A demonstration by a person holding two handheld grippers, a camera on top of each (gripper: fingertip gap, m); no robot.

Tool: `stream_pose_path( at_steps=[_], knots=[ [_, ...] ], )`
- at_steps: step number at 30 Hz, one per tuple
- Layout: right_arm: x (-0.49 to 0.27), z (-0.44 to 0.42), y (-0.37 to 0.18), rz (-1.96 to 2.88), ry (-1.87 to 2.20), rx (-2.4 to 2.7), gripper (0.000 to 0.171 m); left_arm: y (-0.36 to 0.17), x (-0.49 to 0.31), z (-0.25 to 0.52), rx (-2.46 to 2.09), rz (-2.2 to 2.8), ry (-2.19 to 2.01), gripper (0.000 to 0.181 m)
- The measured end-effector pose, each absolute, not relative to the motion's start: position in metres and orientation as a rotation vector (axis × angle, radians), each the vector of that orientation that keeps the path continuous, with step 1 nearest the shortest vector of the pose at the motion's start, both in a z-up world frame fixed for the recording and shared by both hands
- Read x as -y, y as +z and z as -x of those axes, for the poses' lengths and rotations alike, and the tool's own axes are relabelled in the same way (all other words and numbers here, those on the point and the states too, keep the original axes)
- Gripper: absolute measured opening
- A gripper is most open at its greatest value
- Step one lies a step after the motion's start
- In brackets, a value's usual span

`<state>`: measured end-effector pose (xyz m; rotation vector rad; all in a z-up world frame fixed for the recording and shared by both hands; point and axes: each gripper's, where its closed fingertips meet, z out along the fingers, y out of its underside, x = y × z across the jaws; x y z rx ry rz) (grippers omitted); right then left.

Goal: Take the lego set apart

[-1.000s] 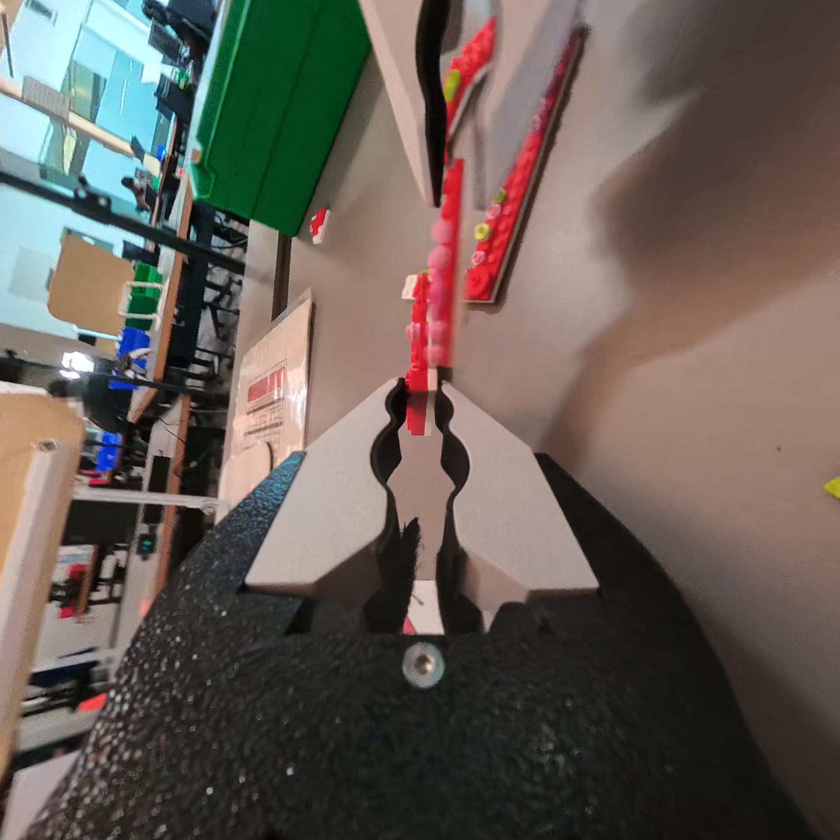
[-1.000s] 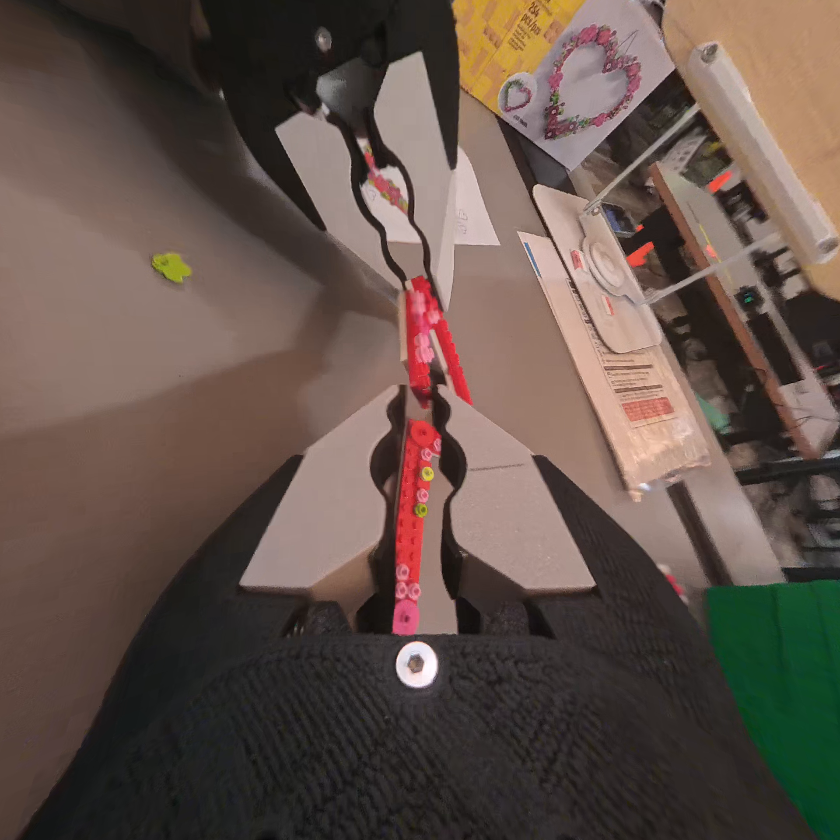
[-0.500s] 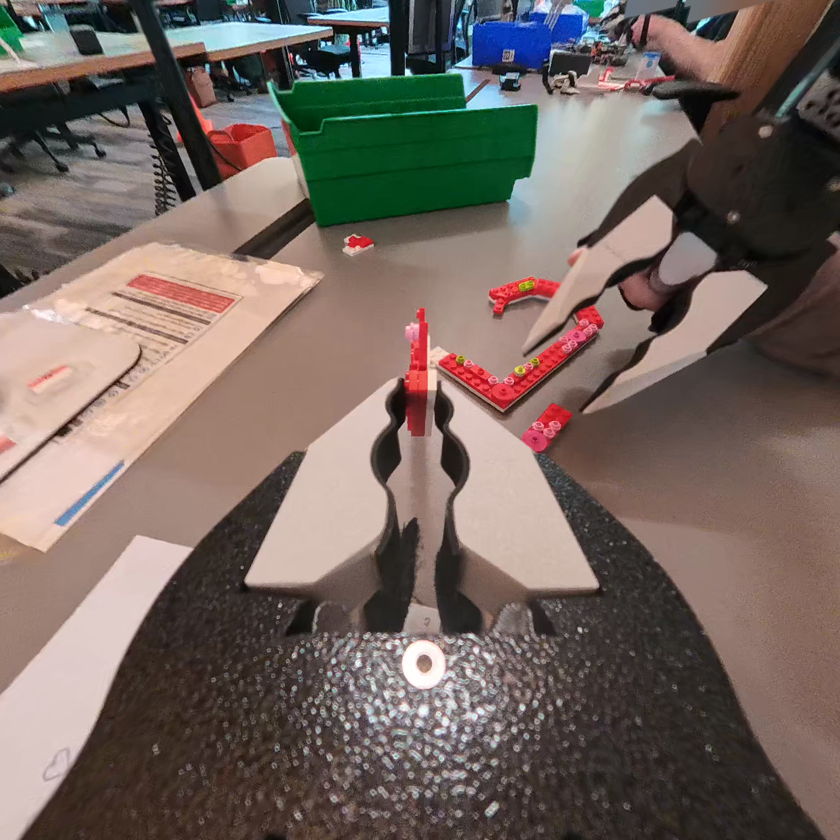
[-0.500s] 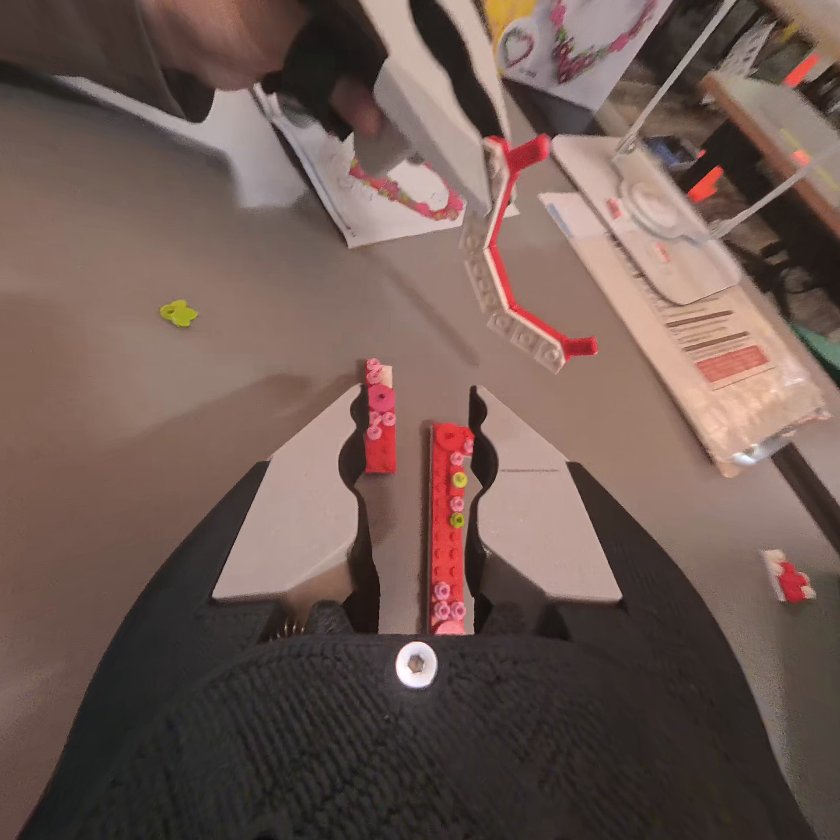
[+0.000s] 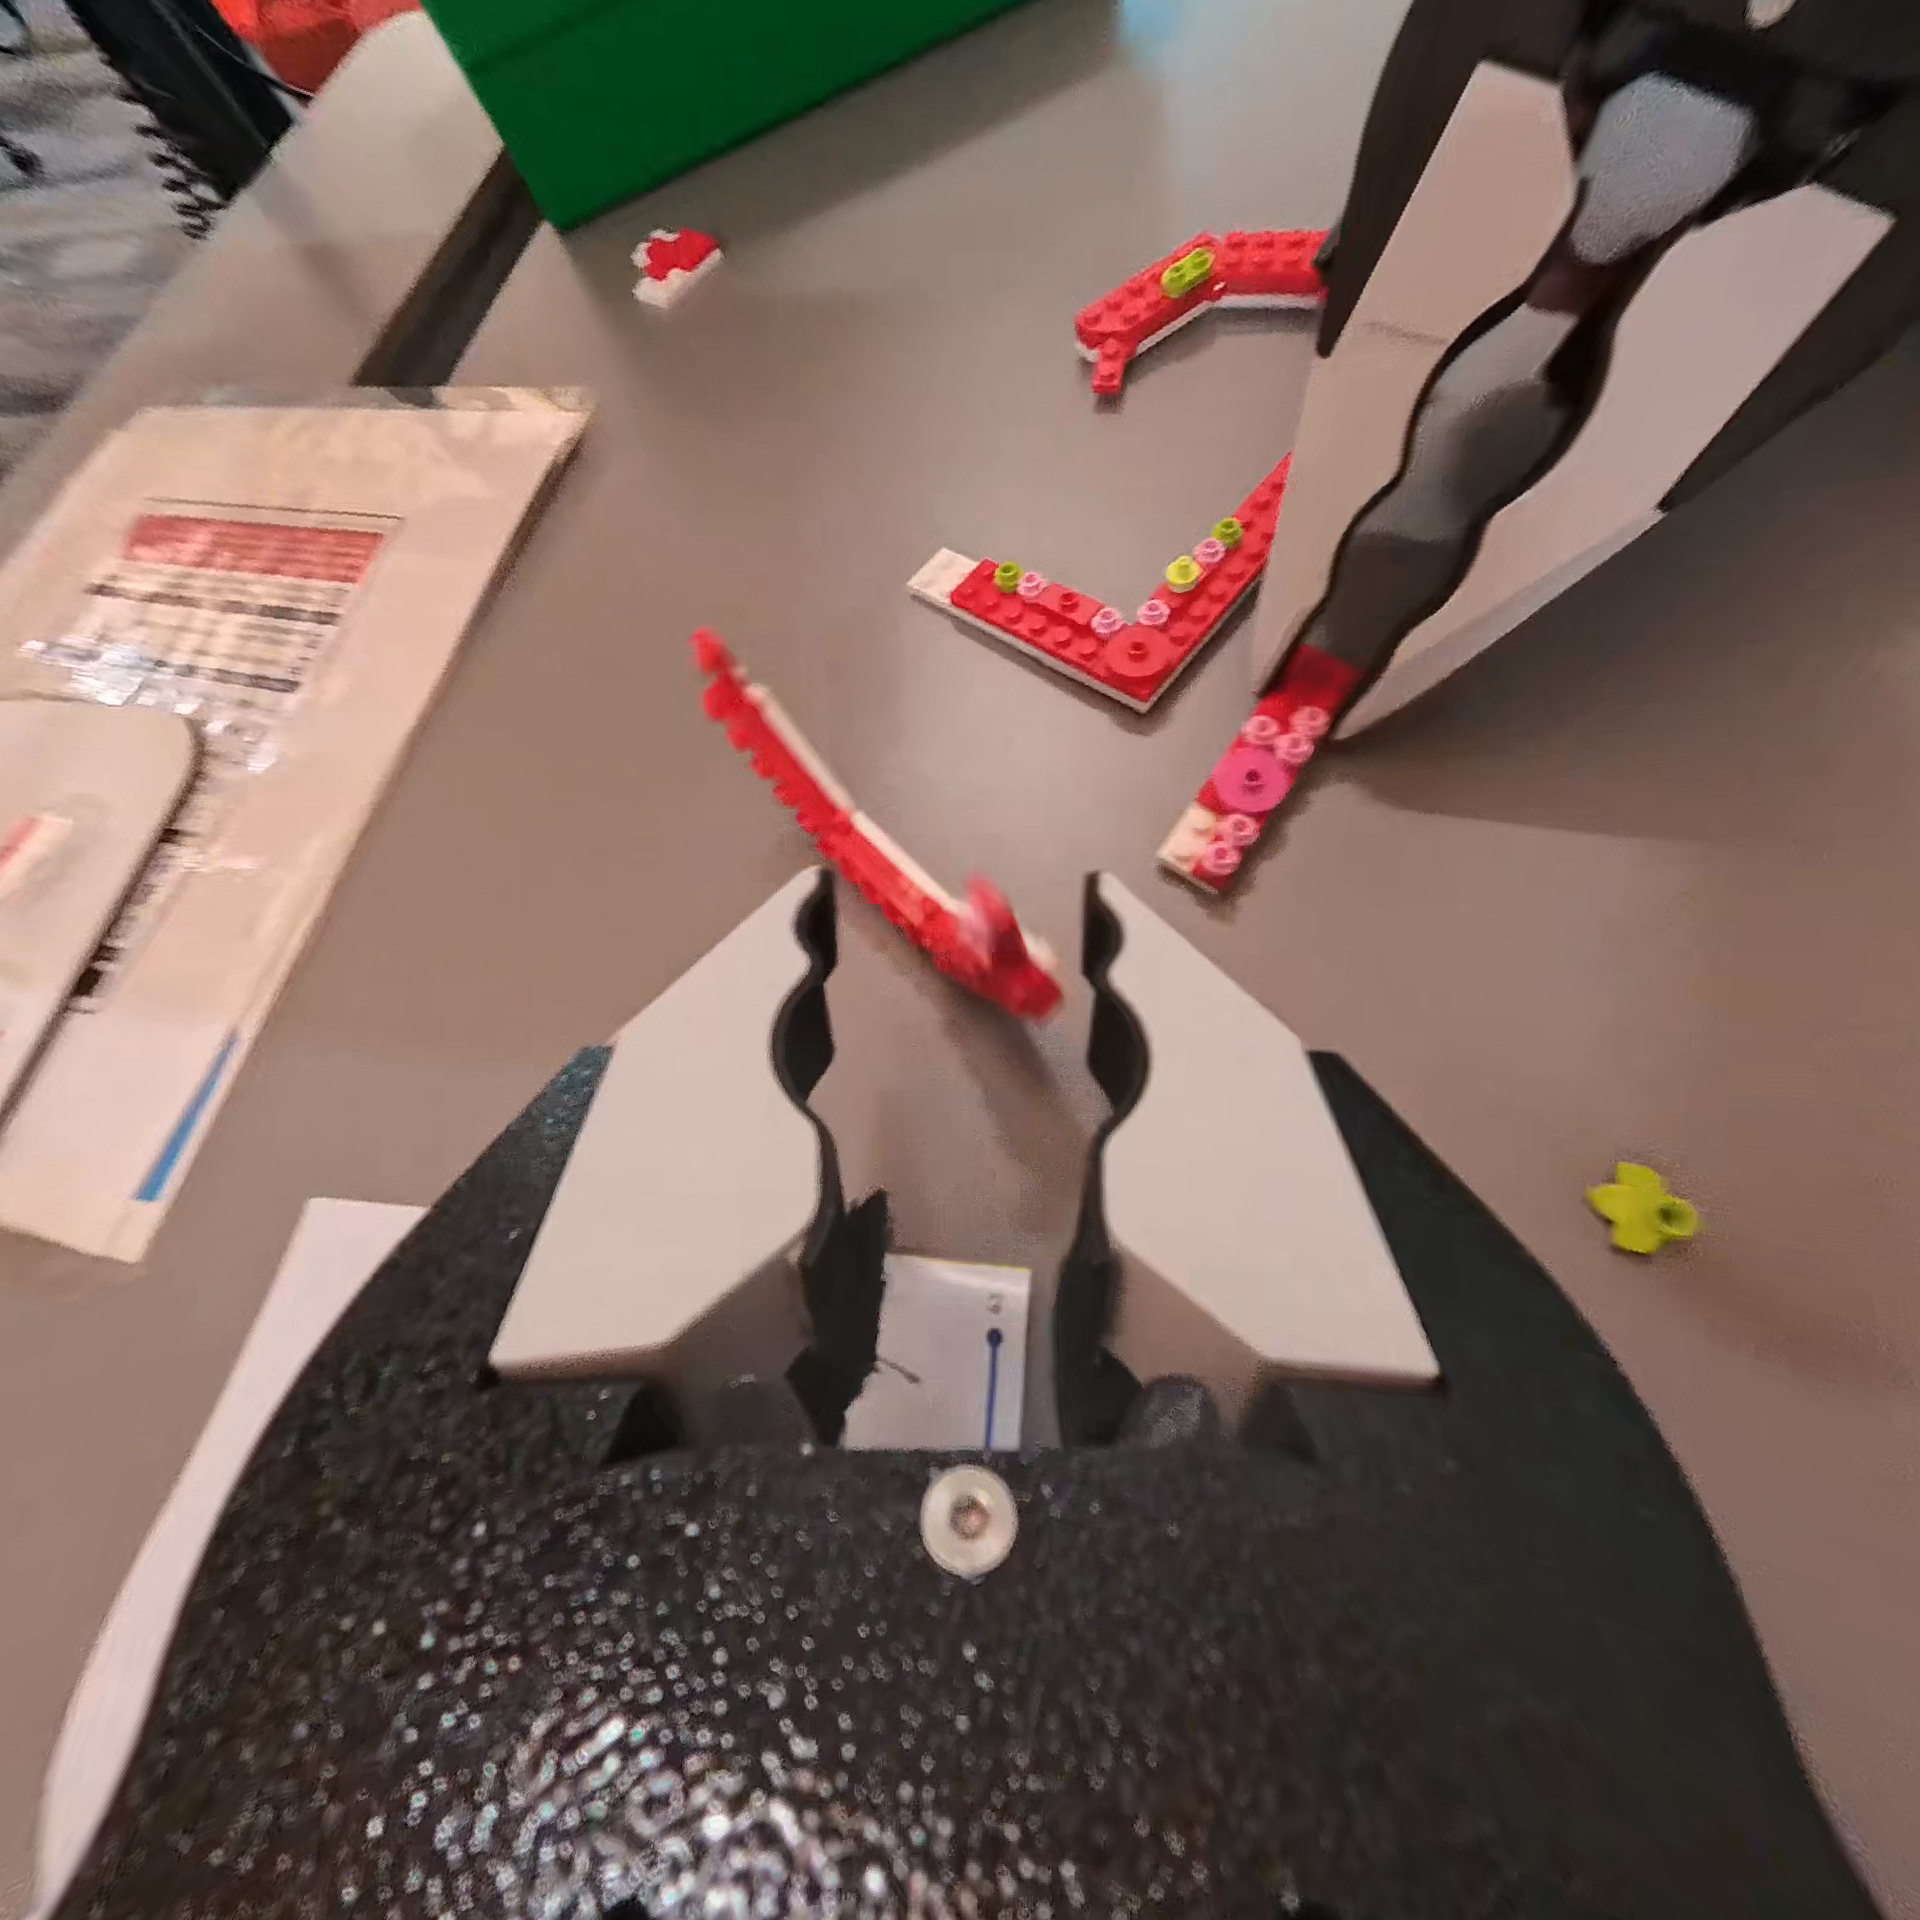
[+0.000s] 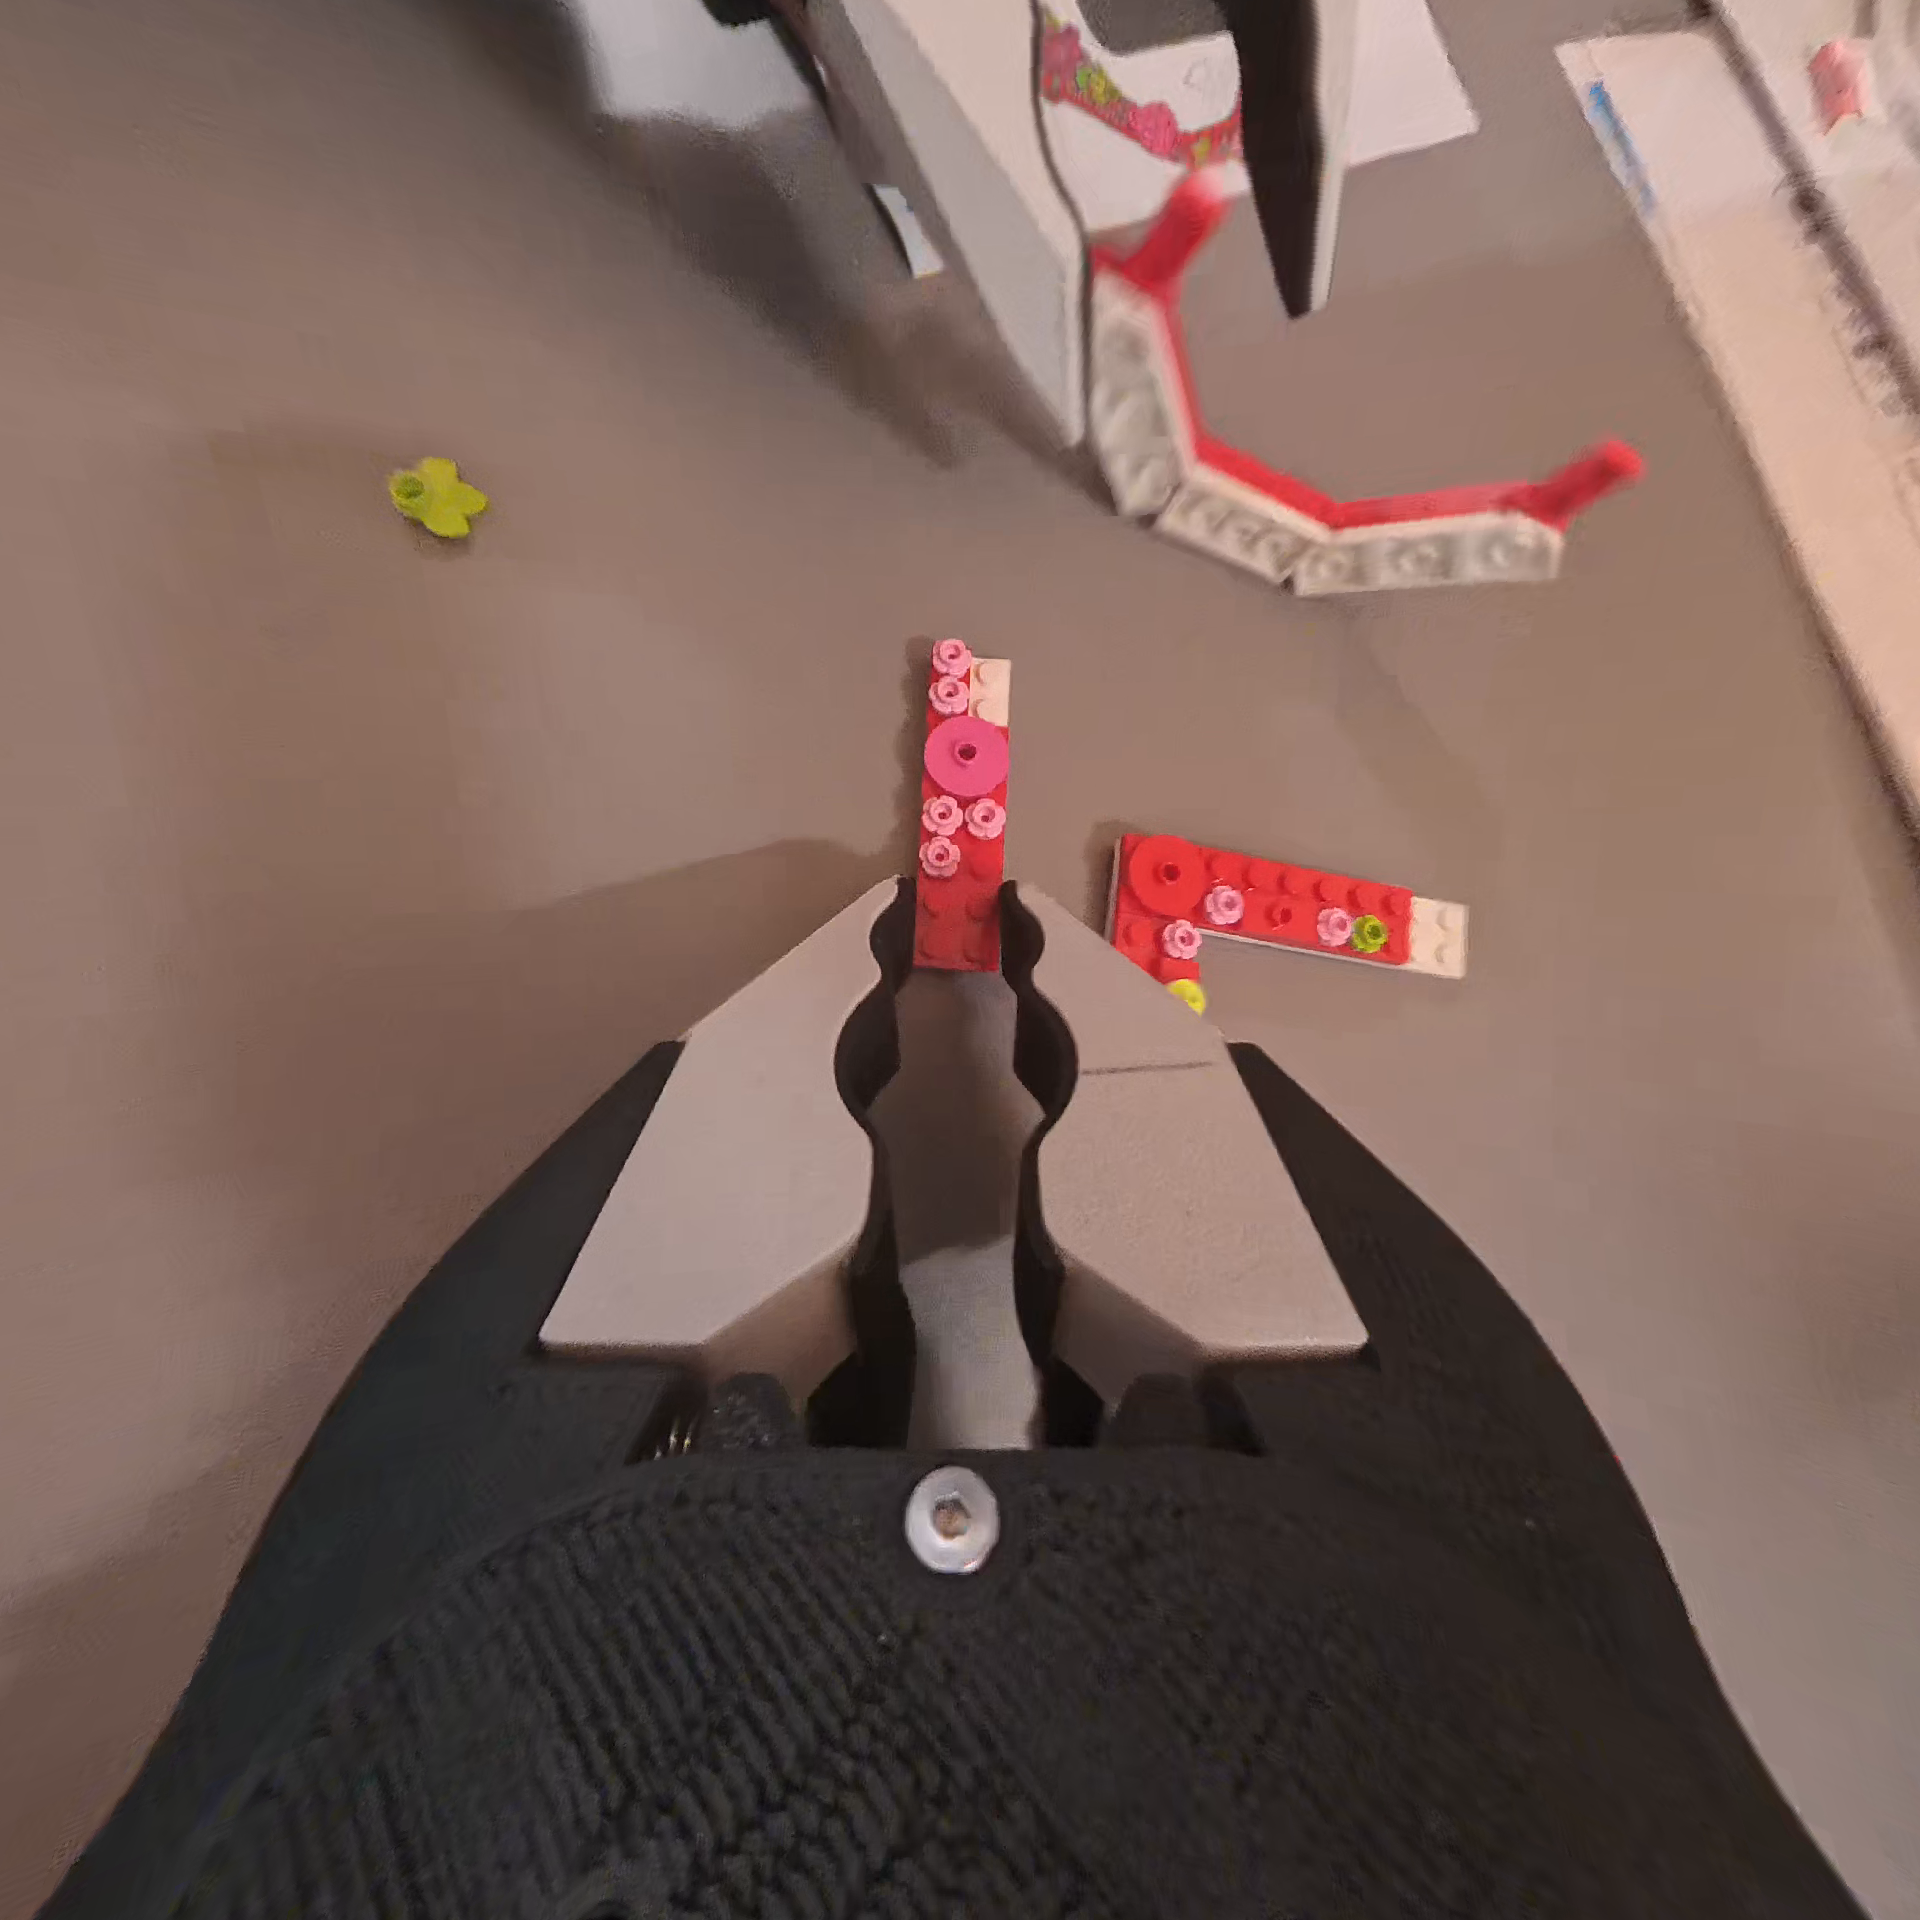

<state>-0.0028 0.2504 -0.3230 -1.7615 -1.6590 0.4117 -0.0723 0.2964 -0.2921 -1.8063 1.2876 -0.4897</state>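
My left gripper (image 5: 956,899) is open and empty, just above the grey table. A curved red-and-white lego arc (image 5: 862,831) lies blurred and tilted on edge right in front of its fingertips; its white underside shows in the right wrist view (image 6: 1351,540). My right gripper (image 6: 951,899) has its jaws closed on the near end of a straight red strip with pink flowers (image 6: 961,821), which lies flat on the table. The left wrist view shows the same grip (image 5: 1314,696) on that strip (image 5: 1247,779). An L-shaped red piece (image 5: 1122,613) lies beside the strip.
Another curved red piece (image 5: 1195,291) and a small red-white piece (image 5: 675,260) lie near a green bin (image 5: 675,94). A lime flower piece (image 5: 1642,1216) lies at the right. A plastic bag with papers (image 5: 260,623) is at the left, and a white sheet (image 5: 956,1340) lies under my left gripper.
My left gripper has opened and let go of the curved arc, which has dropped to the table. My right gripper has moved onto the straight strip and closed on its end.
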Motion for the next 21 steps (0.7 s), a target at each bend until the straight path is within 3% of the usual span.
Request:
stream_pose_path(
  at_steps=[2,4,8,14,19,21],
  knots=[
    [-0.253,0.003,-0.315,1.624,0.311,1.697,0.015,-0.285,-0.291,0.069,-1.264,1.792,-0.609,0.057],
    [-0.255,0.004,-0.301,1.437,0.188,1.716,0.015,-0.271,-0.284,0.066,-1.227,1.744,-0.735,0.058],
    [-0.248,0.011,-0.274,1.000,-0.088,1.746,0.015,-0.248,-0.256,0.052,-1.229,1.639,-1.061,0.041],
    [-0.241,0.020,-0.265,0.755,-0.317,1.750,0.015,-0.266,-0.228,0.040,-1.299,1.772,-1.342,0.010],
    [-0.241,0.023,-0.269,0.822,-0.281,1.738,0.015,-0.269,-0.236,0.044,-1.293,1.746,-1.232,0.001],
    [-0.245,0.024,-0.275,1.023,-0.166,1.722,0.028,-0.274,-0.246,0.048,-1.339,1.731,-1.032,0.002]
  ],
)
